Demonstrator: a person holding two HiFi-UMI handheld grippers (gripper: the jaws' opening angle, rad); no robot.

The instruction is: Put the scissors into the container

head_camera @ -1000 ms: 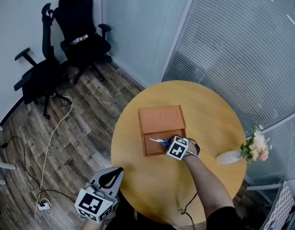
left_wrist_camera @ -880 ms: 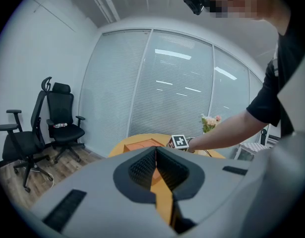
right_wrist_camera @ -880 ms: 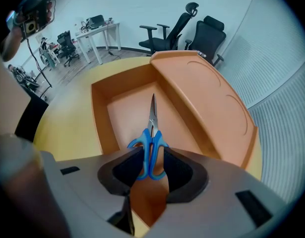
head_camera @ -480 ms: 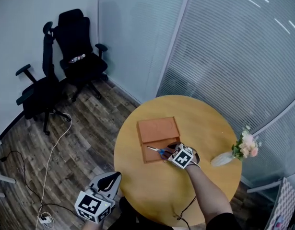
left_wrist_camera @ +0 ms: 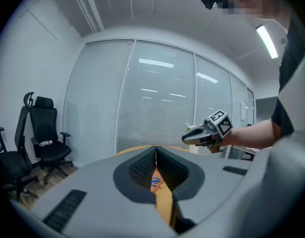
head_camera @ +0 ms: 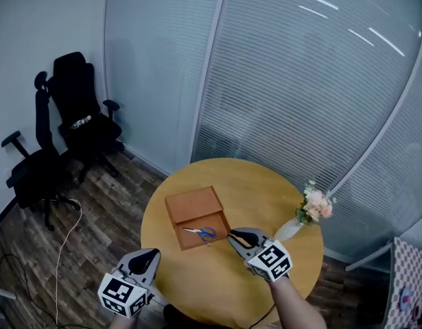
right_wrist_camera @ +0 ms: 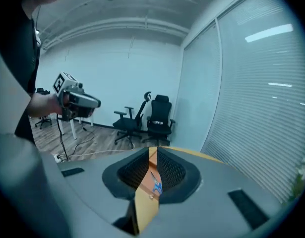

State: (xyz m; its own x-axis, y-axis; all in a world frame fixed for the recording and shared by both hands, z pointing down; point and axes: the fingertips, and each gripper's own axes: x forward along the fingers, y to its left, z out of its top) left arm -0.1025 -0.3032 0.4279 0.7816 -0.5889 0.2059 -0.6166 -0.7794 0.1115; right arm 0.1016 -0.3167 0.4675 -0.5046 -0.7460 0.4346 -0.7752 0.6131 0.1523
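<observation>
The blue-handled scissors lie flat inside the near part of the orange container on the round wooden table. My right gripper hovers just right of the container, apart from the scissors. Its jaws are closing with nothing between them; through the narrow gap the right gripper view shows the scissors. My left gripper hangs off the table's near-left edge, jaws together and empty. The left gripper view shows the scissors past its tips and the right gripper in the air.
A white vase of pink flowers stands at the table's right edge. Two black office chairs and a white cable occupy the wooden floor at left. Glass walls with blinds close off the back.
My right gripper has let go of the scissors and drawn back from the container toward me; the scissors stay lying in it. The head view has risen and tilted up.
</observation>
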